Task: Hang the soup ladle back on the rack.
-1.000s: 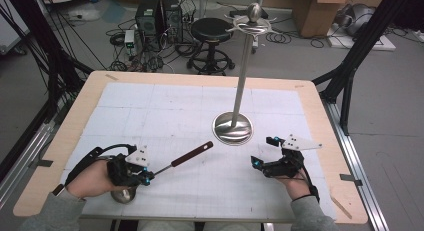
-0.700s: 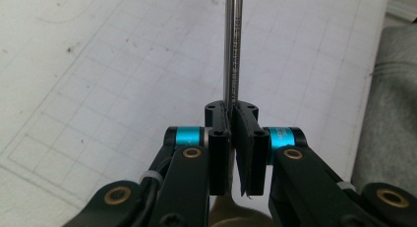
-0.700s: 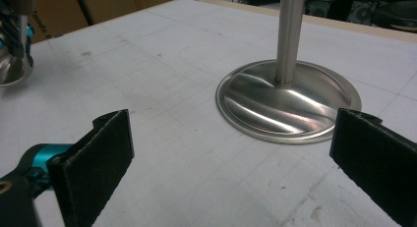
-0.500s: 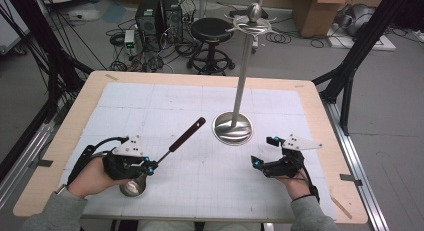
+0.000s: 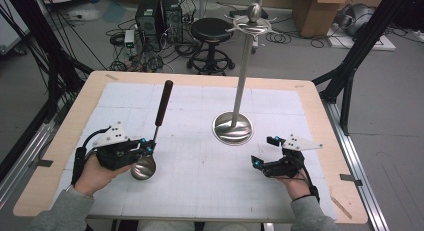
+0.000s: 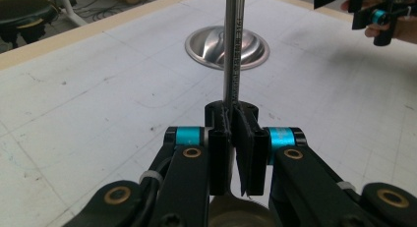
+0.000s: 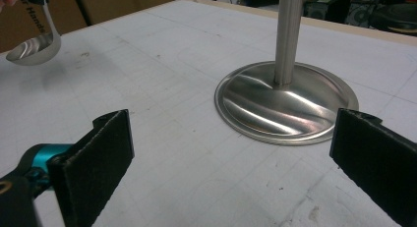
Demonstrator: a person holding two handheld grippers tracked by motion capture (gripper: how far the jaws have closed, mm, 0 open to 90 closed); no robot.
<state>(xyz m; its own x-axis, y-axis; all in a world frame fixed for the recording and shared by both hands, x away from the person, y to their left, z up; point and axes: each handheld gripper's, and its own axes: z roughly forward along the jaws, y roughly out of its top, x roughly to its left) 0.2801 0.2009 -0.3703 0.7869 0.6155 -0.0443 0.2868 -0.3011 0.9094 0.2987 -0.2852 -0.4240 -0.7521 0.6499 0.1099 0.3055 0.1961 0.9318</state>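
— Ladle (image 5: 159, 122): where?
— Left gripper (image 5: 148, 147) clamps its metal shaft, bowl low, dark handle raised over the table (image 5: 200, 186).
— Right gripper (image 5: 265, 151)?
— Palm-down near the stand (image 5: 233, 127), jaws spread, empty.

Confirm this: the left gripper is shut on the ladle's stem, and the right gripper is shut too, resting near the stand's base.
Not quite. The left gripper is shut on the ladle, but the right gripper is open: the right gripper view shows its jaws spread wide before the stand.
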